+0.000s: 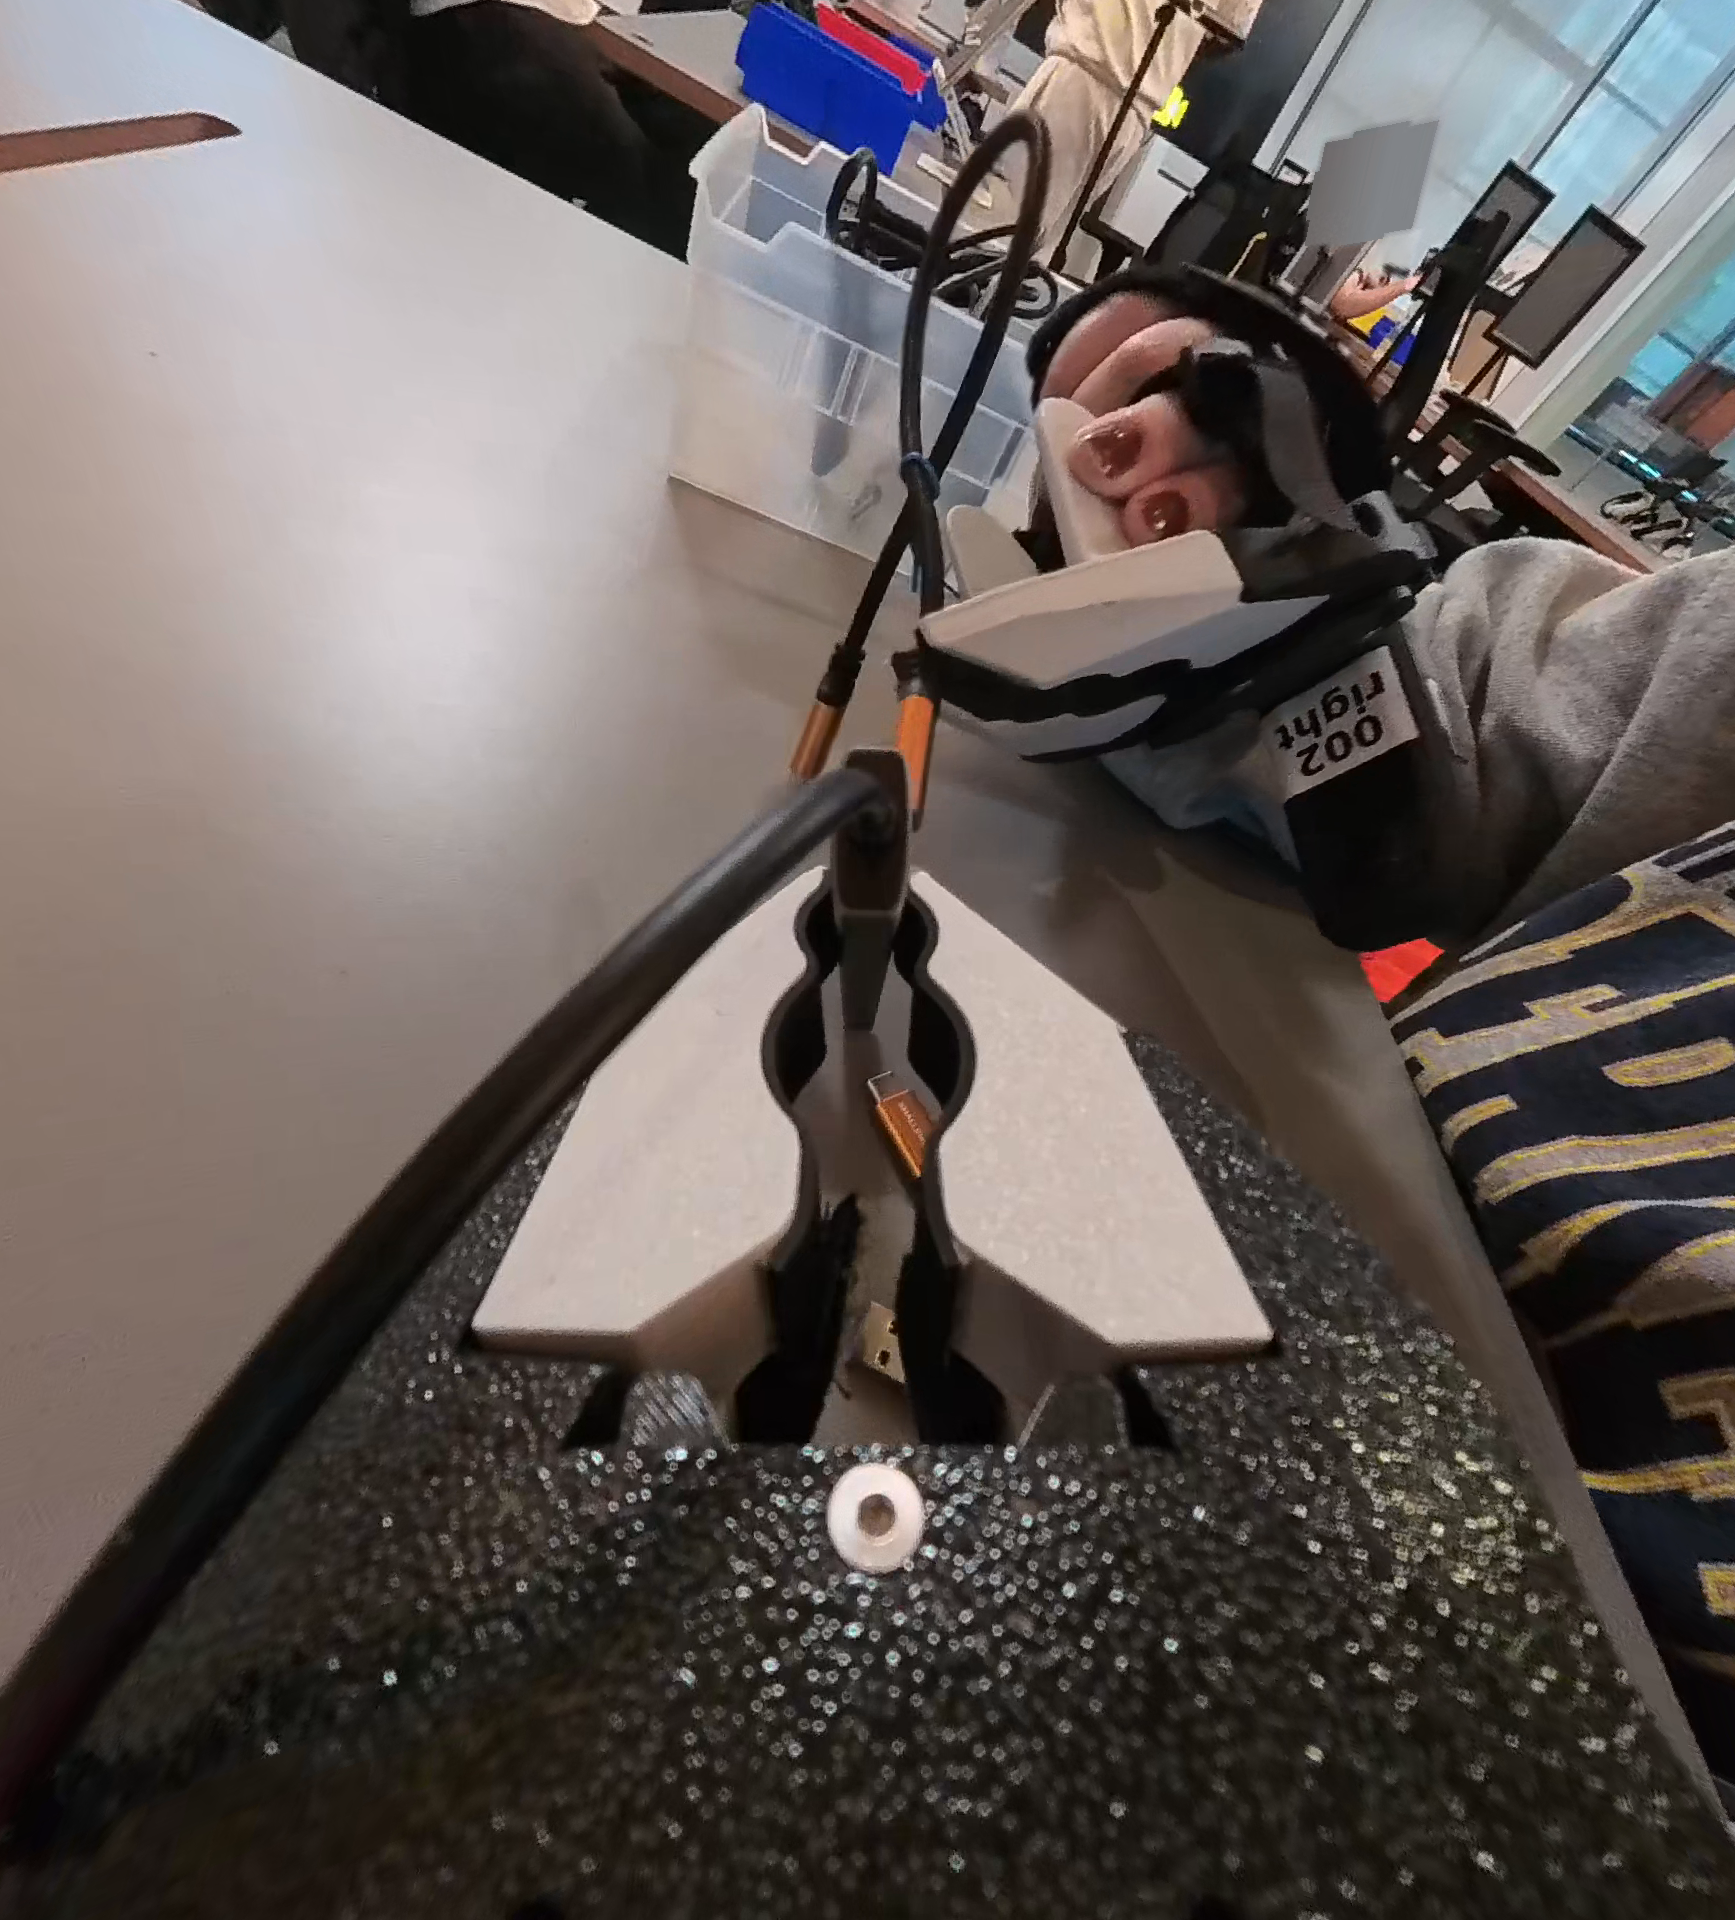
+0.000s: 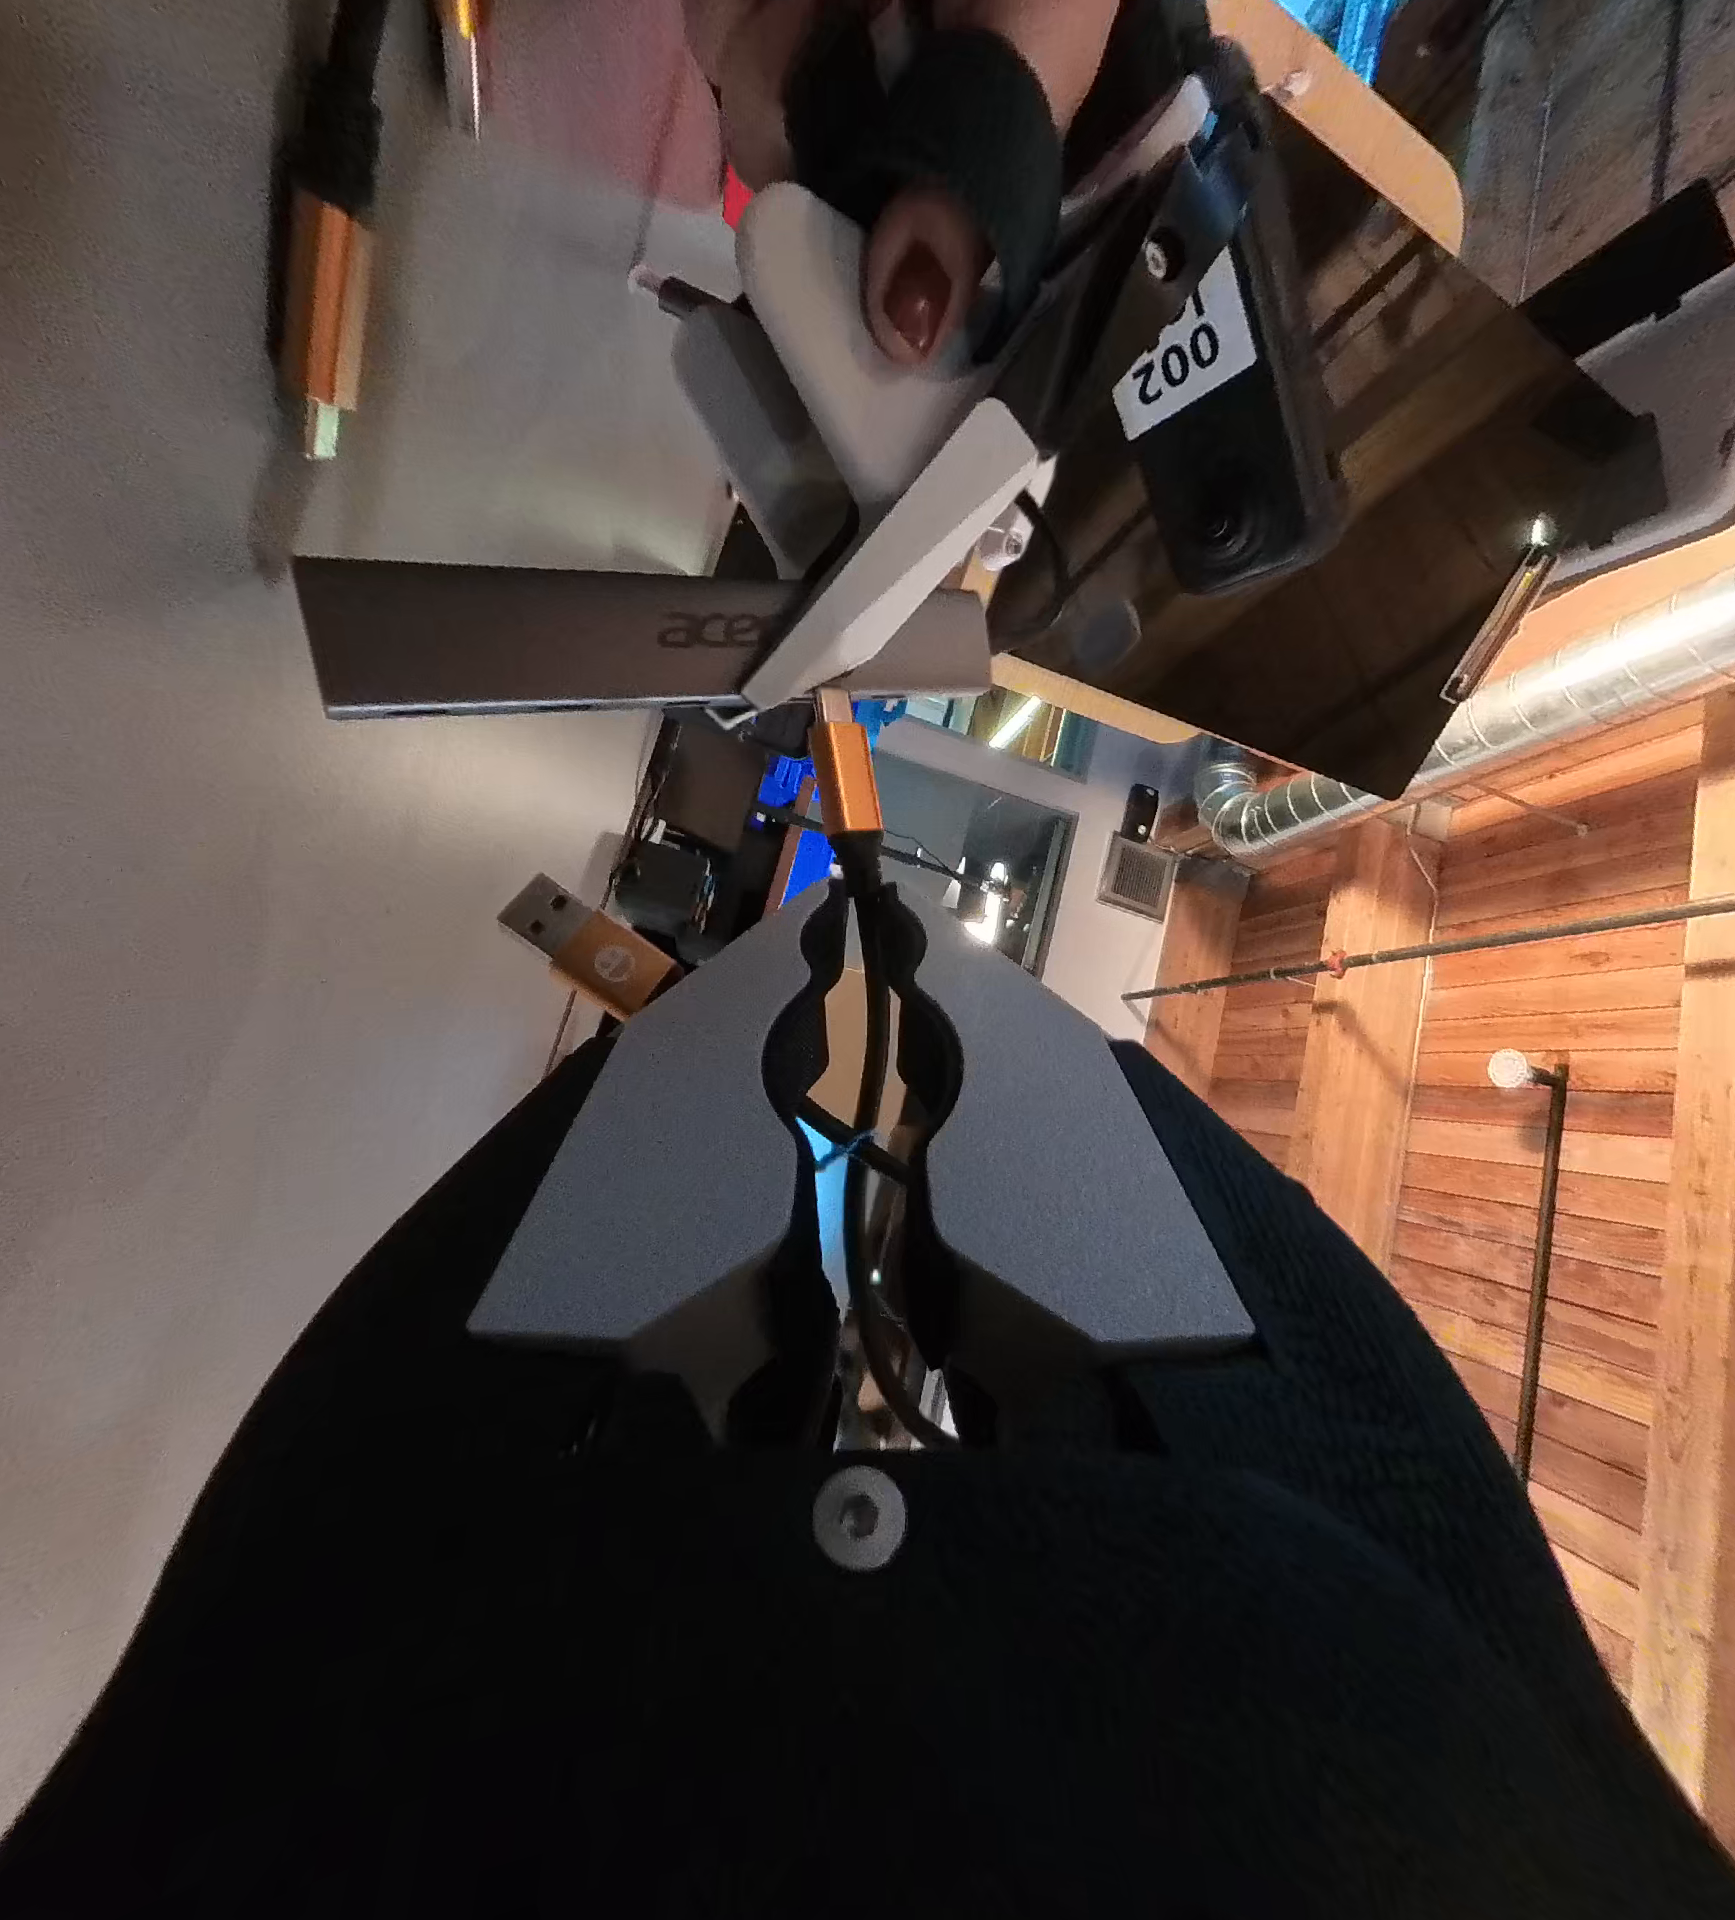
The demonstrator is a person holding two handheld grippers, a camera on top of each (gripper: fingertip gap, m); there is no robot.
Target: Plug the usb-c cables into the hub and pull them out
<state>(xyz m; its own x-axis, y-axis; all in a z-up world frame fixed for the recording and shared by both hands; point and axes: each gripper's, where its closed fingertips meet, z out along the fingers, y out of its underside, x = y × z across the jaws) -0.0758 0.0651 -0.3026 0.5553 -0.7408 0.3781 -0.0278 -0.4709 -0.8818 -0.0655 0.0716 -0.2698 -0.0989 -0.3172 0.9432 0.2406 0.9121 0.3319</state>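
Cables were not in the hub point(image 2: 510, 634) yet, as far as the pictures showed. The left gripper point(image 1: 868, 894) was squeezed shut on one end of the grey hub, holding it steady over the table point(image 1: 323, 520). The right gripper point(image 2: 868, 935) was pinched shut on a thin black cable, just behind its orange usb-c plug point(image 2: 842, 774). That plug's silver tip sat right at the hub's edge, but it looked not pushed in yet. Another orange plug point(image 2: 328, 312) hung free near the hub. An orange plug of the wider kind point(image 2: 588, 951) was loose too. So the plugging looked just started, and the pulling out was all still left to do.
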